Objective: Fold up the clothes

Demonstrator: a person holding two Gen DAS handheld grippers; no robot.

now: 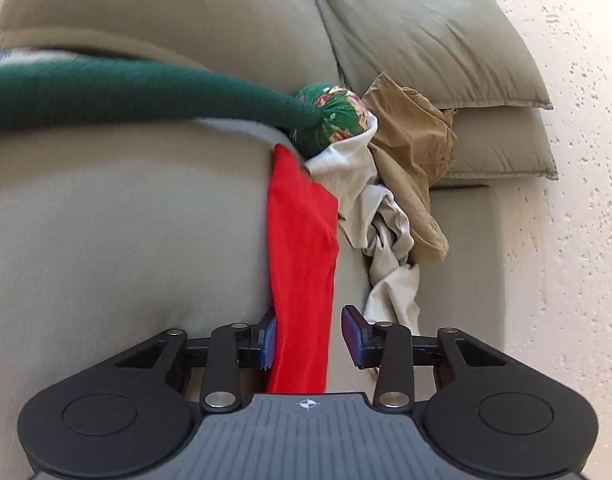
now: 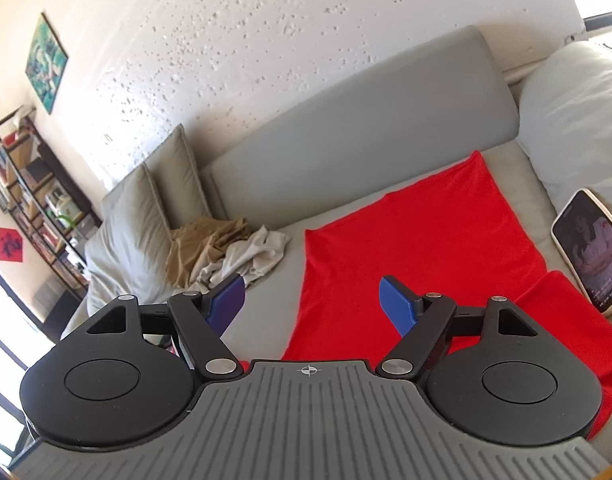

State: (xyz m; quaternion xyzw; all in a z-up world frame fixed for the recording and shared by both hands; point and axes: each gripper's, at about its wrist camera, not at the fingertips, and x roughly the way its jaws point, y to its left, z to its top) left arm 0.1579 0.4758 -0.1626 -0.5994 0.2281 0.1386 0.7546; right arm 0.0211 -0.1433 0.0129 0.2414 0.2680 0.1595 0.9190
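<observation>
The red garment (image 2: 421, 256) is spread on the sofa seat (image 2: 266, 292), between the heap of unfolded clothes (image 2: 230, 256) and the phone (image 2: 589, 248). In the left wrist view a strip of its cloth runs lengthwise away from the left gripper (image 1: 307, 338), whose jaws are partly closed around it: one pad is touched, the other stands clear. The right gripper (image 2: 311, 306) is held above the garment's near edge, jaws wide apart and empty. The left is judged the nearer.

Grey sofa (image 2: 345, 120) sitting against a textured wall (image 2: 266, 20), cushions (image 2: 146, 200) leaning at its end, phone (image 2: 589, 252) lying screen-up and glowing, bookshelf (image 2: 30, 184) standing nearby, framed picture (image 2: 46, 64) hanging above
</observation>
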